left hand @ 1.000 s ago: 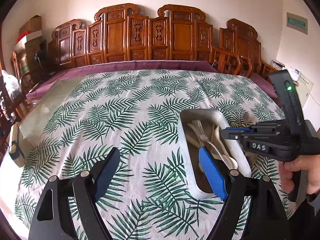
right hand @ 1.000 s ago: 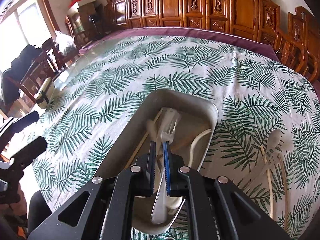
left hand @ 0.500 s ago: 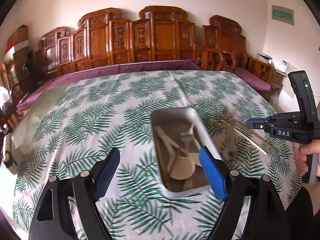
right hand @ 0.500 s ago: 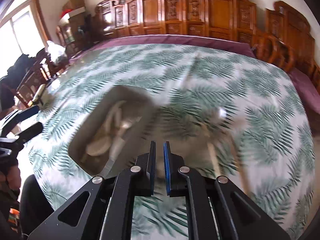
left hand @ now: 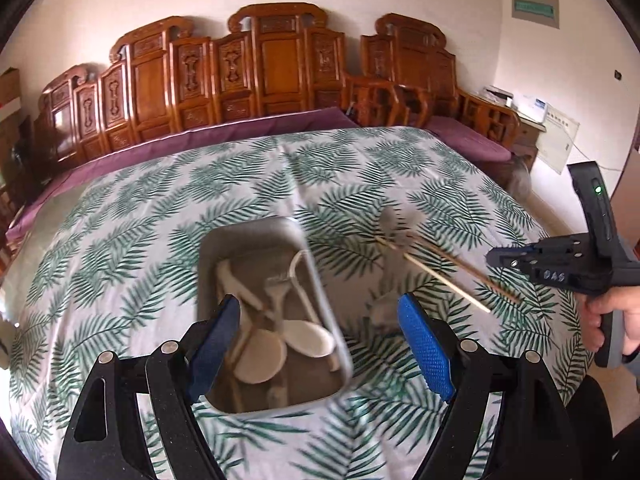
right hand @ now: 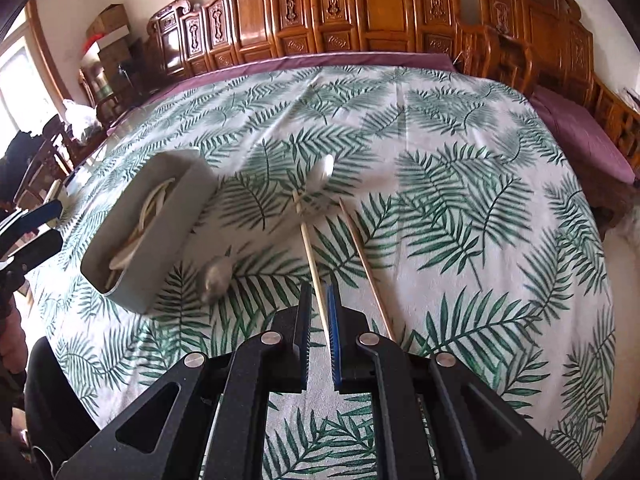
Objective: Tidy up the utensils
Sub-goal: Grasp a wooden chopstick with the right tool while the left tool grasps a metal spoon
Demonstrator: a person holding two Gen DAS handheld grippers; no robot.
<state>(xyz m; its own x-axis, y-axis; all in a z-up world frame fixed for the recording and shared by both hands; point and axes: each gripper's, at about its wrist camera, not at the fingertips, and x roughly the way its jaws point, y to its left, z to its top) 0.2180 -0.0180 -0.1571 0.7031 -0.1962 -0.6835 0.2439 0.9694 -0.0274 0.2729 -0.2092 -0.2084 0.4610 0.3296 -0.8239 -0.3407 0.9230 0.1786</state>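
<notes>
Both my tongs are sliding rightward across the palm-leaf cloth [right hand: 460, 208]: a second ago my right tongs [right hand: 318, 312] were down in the tray [right hand: 172, 240] beside a fork, and now they are hovering over the two chopsticks [right hand: 316, 272] lying on the desk to the right of it. Their pads are pressed nearly together with only a thin slot between them, and nothing is pinched; the nearer chopstick is showing through that slot, lying on the cloth below. My left tongs [left hand: 320, 340] are standing spread wide and empty, straddling the tray's near right part, which was off to the right of them before. From the left wrist view the tray [left hand: 256, 228] is holding pale spoons [left hand: 308, 338] and a fork [left hand: 276, 292], piled loosely. Just beside the tray on the cloth a spoon [right hand: 218, 274] is lying, blurred, and another pale spoon [right hand: 322, 174] is resting at the far tips of the chopsticks, touching or crossing them, though I cannot tell which. Carved wooden chairs [right hand: 360, 12] are lining the far side of the desk. In the left wrist view a hand [left hand: 616, 320] is gripping the handle of my right tongs [left hand: 494, 258] at the right edge.
</notes>
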